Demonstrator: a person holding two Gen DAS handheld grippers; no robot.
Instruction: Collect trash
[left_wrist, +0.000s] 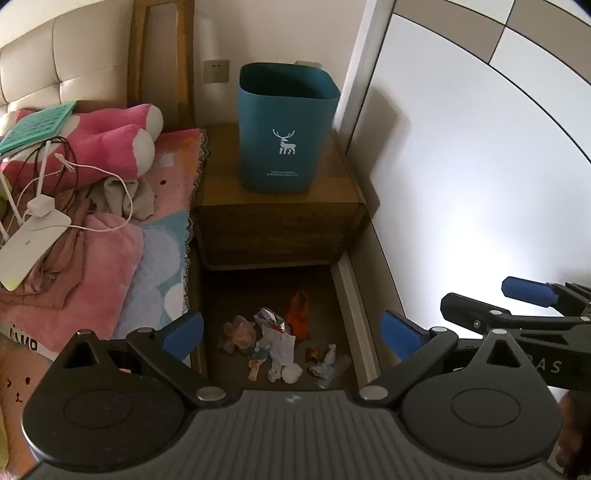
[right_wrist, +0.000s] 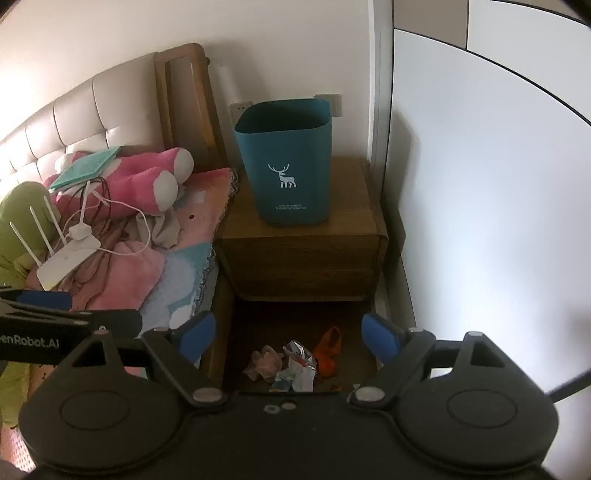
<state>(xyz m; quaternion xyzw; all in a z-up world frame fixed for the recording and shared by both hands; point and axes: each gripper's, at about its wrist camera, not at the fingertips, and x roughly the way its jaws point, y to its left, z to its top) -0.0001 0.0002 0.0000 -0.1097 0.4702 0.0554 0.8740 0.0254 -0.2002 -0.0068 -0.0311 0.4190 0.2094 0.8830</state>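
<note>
Both your left tongs (left_wrist: 291, 332) and right tongs (right_wrist: 288, 332) were spread, empty, above the trash pile (left_wrist: 277, 343) on the floor (left_wrist: 321, 295).

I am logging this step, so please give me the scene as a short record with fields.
bin: teal waste bin with deer print, upright on wooden nightstand
trash: crumpled wrappers and orange scrap on floor below the nightstand
left gripper: open, holding nothing
right gripper: open, holding nothing
bed: pink plush, white router

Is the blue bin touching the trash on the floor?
Apart. The left wrist view shows the blue bin up on the nightstand, the trash down below.
</note>
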